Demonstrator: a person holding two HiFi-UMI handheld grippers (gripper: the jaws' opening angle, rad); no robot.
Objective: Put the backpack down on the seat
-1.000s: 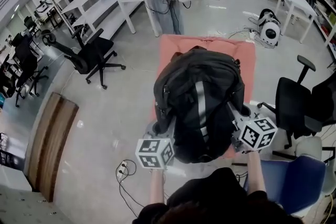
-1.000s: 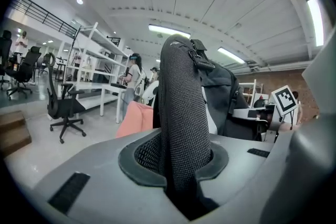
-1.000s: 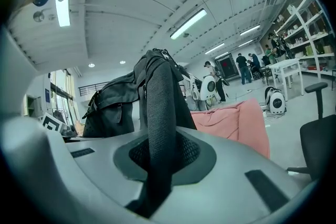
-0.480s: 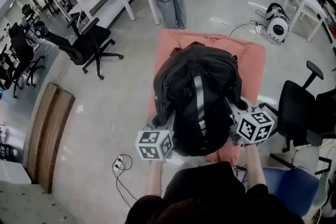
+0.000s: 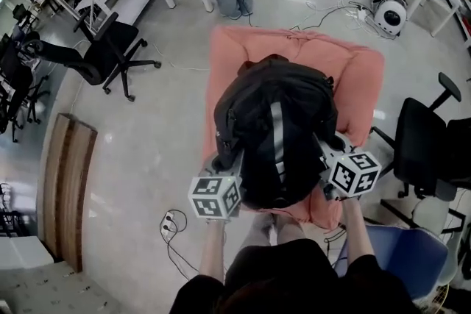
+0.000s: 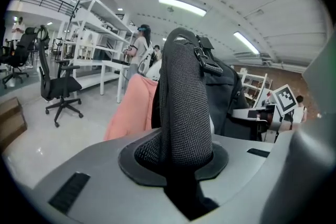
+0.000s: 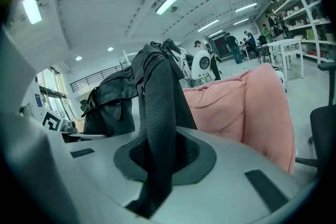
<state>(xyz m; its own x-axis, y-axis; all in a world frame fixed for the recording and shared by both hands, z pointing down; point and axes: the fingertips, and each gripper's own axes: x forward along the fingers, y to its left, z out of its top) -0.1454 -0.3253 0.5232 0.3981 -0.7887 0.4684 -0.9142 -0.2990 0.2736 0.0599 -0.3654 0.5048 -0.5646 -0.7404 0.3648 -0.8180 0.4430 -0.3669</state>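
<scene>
Backpack (image 5: 276, 132), black with a pale grey stripe down its middle, carried between two hand-held grippers over a salmon-pink cushioned seat (image 5: 366, 81). In the head view the bag covers the middle of the seat, with pink cushion showing beyond its far end and along both flanks; whether its underside touches the cushion cannot be told. The left gripper (image 5: 229, 162) sits at the bag's left near corner. In the left gripper view its jaws stand nearly together, clamped on a black mesh shoulder strap (image 6: 185, 97) that rises steeply from between the pads to the top of the bag. The right gripper (image 5: 326, 154) sits at the right near corner. Its jaws are likewise drawn close and pinch a second, smoother dark strap (image 7: 159, 113), which climbs from the pads to the bag's upper edge. Both gripper views show the pink cushion just beside the bag. On the pale floor around the seat stand a black office chair (image 5: 99, 55) to the left, another black chair (image 5: 423, 151) to the right, and a blue chair (image 5: 401, 261) near the person's right arm; a white power strip (image 5: 171, 223) lies by the left forearm.
</scene>
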